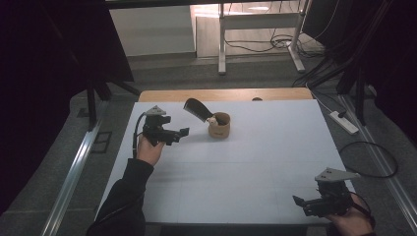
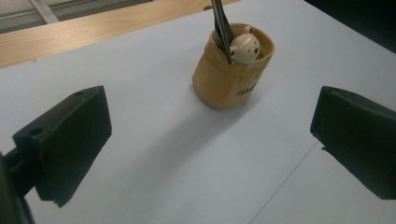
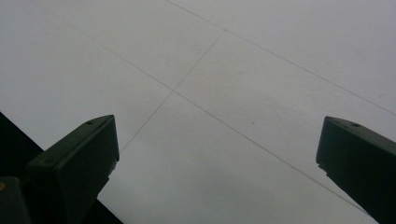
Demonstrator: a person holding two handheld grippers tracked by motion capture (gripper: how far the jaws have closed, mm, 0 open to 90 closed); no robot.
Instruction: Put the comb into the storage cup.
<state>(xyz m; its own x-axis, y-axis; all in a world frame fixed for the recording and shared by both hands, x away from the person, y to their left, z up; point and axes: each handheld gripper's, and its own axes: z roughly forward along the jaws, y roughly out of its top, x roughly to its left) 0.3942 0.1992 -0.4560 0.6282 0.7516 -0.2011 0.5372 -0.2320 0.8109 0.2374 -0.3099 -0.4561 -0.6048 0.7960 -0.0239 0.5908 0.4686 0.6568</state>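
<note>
Near the table's [image 1: 255, 162] far edge, a soft tan pouch [image 2: 232, 74] holds a stiff dark blade; grasp its sides. Left gripper [image 2: 210, 144] and right gripper [image 3: 217, 163] gape wide, empty.

Left gripper [image 1: 183, 132] raised, jaws apart — right gripper [image 1: 298, 202] low, jaws apart.

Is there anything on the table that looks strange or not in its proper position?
One thing: the tan cup sags, its wall bulging to one side rather than standing straight. A dark cleaver-like tool sticks out of it at a slant, beside a small bear figure. Nothing looks spilled or broken.
</note>
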